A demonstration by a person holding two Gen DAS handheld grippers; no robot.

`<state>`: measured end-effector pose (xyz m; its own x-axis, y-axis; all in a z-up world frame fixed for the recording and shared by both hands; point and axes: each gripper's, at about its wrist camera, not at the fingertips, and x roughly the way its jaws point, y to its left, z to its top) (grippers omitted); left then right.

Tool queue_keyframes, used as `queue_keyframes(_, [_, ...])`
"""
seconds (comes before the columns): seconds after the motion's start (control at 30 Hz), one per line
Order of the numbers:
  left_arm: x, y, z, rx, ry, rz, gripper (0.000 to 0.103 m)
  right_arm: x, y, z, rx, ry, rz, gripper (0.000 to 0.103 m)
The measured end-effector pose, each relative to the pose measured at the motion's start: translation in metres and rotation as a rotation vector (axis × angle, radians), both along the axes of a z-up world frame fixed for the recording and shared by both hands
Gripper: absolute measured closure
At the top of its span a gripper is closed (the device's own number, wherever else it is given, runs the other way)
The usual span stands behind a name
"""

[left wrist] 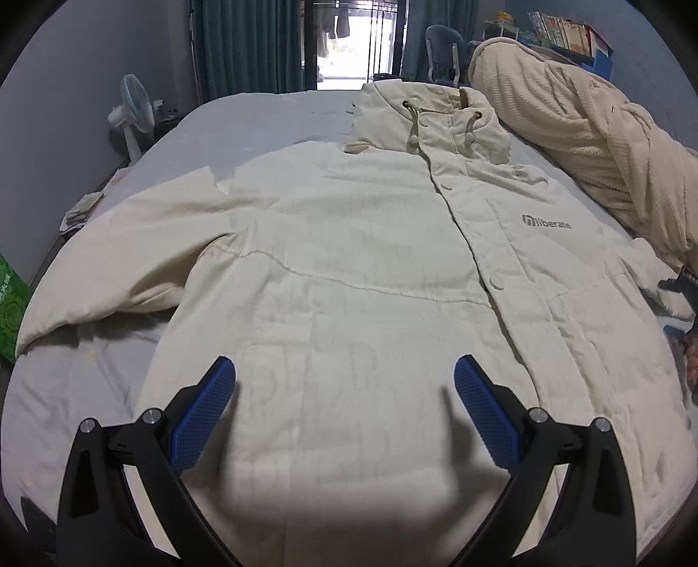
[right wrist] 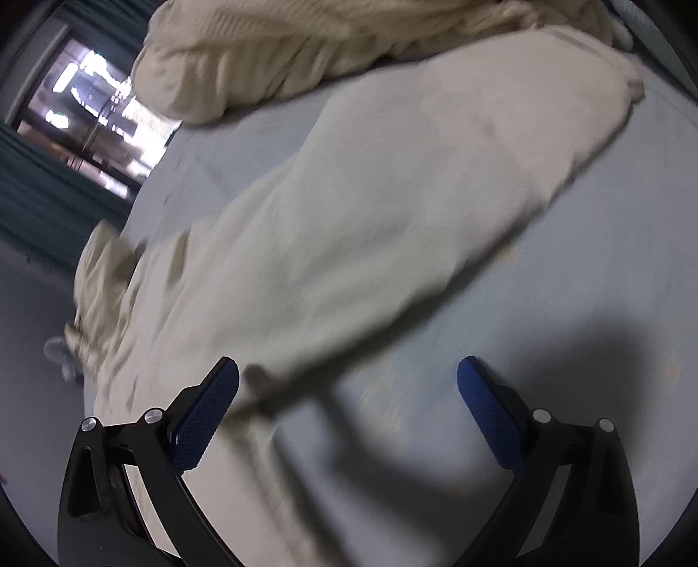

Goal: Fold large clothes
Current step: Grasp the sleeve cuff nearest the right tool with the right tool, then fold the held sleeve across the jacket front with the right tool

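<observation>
A cream padded jacket (left wrist: 349,270) lies flat, front up, on a bed with a pale grey sheet (left wrist: 270,122). Its hood points to the far end and its left sleeve (left wrist: 113,257) stretches out to the left. My left gripper (left wrist: 344,384) hovers open over the jacket's lower hem, nothing between its blue pads. In the blurred right wrist view, the jacket's other sleeve (right wrist: 392,209) runs diagonally up to the right across the sheet (right wrist: 589,270). My right gripper (right wrist: 347,384) is open just above the sheet beside that sleeve, holding nothing.
A cream fleece blanket (left wrist: 580,144) is heaped along the bed's right side, seen also as the blanket (right wrist: 270,56) in the right wrist view. A standing fan (left wrist: 131,117) and a green bag (left wrist: 11,305) are left of the bed. A window (left wrist: 353,39) with curtains is beyond.
</observation>
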<state>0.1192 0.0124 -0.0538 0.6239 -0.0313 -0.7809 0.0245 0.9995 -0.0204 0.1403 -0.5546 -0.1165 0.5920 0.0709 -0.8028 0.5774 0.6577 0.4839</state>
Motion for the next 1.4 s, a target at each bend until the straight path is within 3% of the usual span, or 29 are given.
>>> queue_keyframes(0.27, [0.019,-0.003,-0.015,0.031,0.018,-0.004,0.007,-0.001,-0.080,0.004,-0.014,-0.107,-0.115,0.011])
queue_keyframes(0.33, [0.023,0.000,-0.018,0.028,0.020,0.009,0.007,-0.008,-0.103,0.005,-0.009,-0.143,-0.171,0.021])
queue_keyframes(0.4, [0.026,0.001,-0.020,0.026,0.023,0.016,0.007,-0.018,-0.122,0.006,-0.026,-0.176,-0.238,0.056])
queue_keyframes(0.47, [0.027,0.001,-0.023,0.026,0.026,0.017,0.007,-0.026,-0.138,-0.002,0.000,-0.155,-0.284,0.076])
queue_keyframes(0.53, [0.026,0.002,-0.024,0.025,0.025,0.016,0.007,-0.034,-0.145,-0.015,0.080,-0.181,-0.307,0.078])
queue_keyframes(0.57, [0.027,0.002,-0.023,0.027,0.024,0.016,0.007,-0.035,-0.145,-0.016,0.079,-0.183,-0.302,0.077])
queue_keyframes(0.63, [0.027,0.002,-0.024,0.034,0.023,0.014,0.007,-0.039,-0.139,-0.010,0.036,-0.181,-0.298,0.065])
queue_keyframes(0.67, [0.027,0.002,-0.025,0.035,0.022,0.014,0.007,-0.043,-0.136,-0.002,-0.019,-0.174,-0.324,0.047])
queue_keyframes(0.7, [0.026,0.001,-0.024,0.034,0.024,0.014,0.007,-0.048,-0.134,0.009,-0.093,-0.161,-0.374,0.020])
queue_keyframes(0.73, [0.027,0.002,-0.025,0.034,0.025,0.014,0.007,-0.052,-0.133,0.018,-0.153,-0.166,-0.412,0.010])
queue_keyframes(0.77, [0.027,0.001,-0.025,0.035,0.025,0.014,0.007,-0.050,-0.133,0.021,-0.175,-0.179,-0.415,0.008])
queue_keyframes(0.83, [0.026,0.002,-0.025,0.035,0.024,0.012,0.007,-0.045,-0.138,0.018,-0.192,-0.111,-0.393,0.009])
queue_keyframes(0.93, [0.026,0.002,-0.026,0.032,0.025,0.011,0.007,-0.048,-0.150,-0.003,-0.122,-0.070,-0.409,0.012])
queue_keyframes(1.07, [0.027,0.000,-0.029,0.040,0.029,0.011,0.007,-0.033,-0.152,-0.007,-0.144,-0.073,-0.369,0.009])
queue_keyframes(1.1, [0.027,0.001,-0.030,0.039,0.031,0.010,0.007,-0.029,-0.152,-0.007,-0.129,-0.124,-0.325,0.033])
queue_keyframes(1.17, [0.027,0.002,-0.031,0.029,0.033,0.010,0.007,-0.024,-0.155,-0.009,-0.076,-0.138,-0.300,0.093])
queue_keyframes(1.23, [0.027,0.003,-0.030,0.023,0.034,0.009,0.007,-0.028,-0.153,0.000,-0.056,-0.209,-0.305,0.094])
queue_keyframes(1.4, [0.025,0.003,-0.028,0.022,0.033,0.005,0.007,-0.025,-0.112,0.077,-0.260,-0.321,-0.193,0.095])
